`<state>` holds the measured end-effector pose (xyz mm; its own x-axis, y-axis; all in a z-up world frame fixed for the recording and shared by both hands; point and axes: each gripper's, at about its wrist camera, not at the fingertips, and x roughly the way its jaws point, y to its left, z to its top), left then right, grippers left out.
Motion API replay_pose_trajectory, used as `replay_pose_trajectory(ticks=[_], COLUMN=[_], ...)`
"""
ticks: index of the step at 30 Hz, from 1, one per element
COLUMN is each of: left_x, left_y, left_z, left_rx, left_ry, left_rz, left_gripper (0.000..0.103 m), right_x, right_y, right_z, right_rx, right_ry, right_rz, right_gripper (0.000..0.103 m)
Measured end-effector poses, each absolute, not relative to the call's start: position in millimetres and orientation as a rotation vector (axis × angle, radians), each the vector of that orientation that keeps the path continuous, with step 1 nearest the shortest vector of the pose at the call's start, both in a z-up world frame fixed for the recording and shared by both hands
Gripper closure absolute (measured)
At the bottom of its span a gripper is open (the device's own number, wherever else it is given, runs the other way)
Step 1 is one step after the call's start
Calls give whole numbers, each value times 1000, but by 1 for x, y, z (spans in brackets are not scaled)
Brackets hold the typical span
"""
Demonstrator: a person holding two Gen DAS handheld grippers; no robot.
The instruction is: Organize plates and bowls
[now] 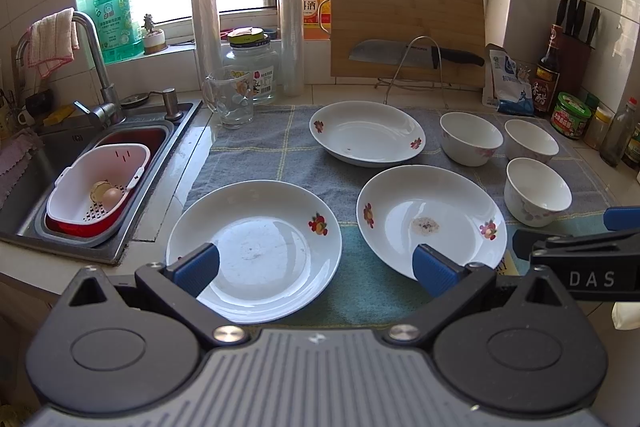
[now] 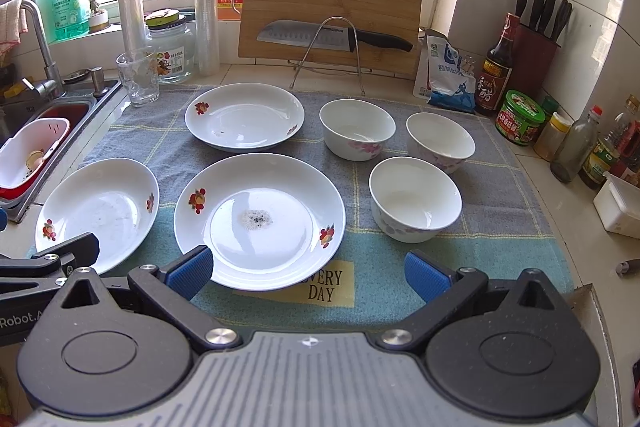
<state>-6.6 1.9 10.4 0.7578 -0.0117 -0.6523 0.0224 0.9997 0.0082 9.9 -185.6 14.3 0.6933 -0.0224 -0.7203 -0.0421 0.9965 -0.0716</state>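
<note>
Both claws empty, jaws spread wide, hovering at the near edge of the desk. Left claw (image 1: 316, 269) sits over the near-left plate (image 1: 256, 247); right claw (image 2: 308, 273) sits just before the near-centre plate (image 2: 260, 219), its left finger overlapping the rim in view; contact can't be confirmed from this angle.

All dishes lie on a grey-and-teal towel (image 2: 360, 267), none stacked. Near-centre plate has a speckled residue patch in the middle. Near-left plate is beside the sink (image 1: 80, 227), close to the towel's left edge. Third plate (image 2: 244, 117) is behind the near-centre one, apart from it.

Three bowls upright on the right half of the towel: nearest bowl (image 2: 416, 199), then the back-left bowl (image 2: 358, 129) and back-right bowl (image 2: 440, 141), close together, not clearly touching.

Beyond: glass cup (image 2: 138, 77), jar (image 2: 170, 45), cutting board (image 2: 332, 7) leaning at the window with a knife (image 2: 332, 37) on a wire rack in front of it.
</note>
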Motion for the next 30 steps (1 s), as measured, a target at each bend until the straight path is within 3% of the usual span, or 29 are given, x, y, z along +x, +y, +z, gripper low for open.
replay_pose_trajectory(ticks=[20,30], left_x=[-24,-30], left_y=[9,34], left_z=[7,-40], left_rx=[10,15], left_ry=[630,682], left_rz=[56,69], left_gripper=[1,1], right_x=[35,62], right_y=[-189,-188], right_z=[5,16], right_rx=[-100,-44], right_ry=[753,665], right_rz=[260,420], right_gripper=[0,0])
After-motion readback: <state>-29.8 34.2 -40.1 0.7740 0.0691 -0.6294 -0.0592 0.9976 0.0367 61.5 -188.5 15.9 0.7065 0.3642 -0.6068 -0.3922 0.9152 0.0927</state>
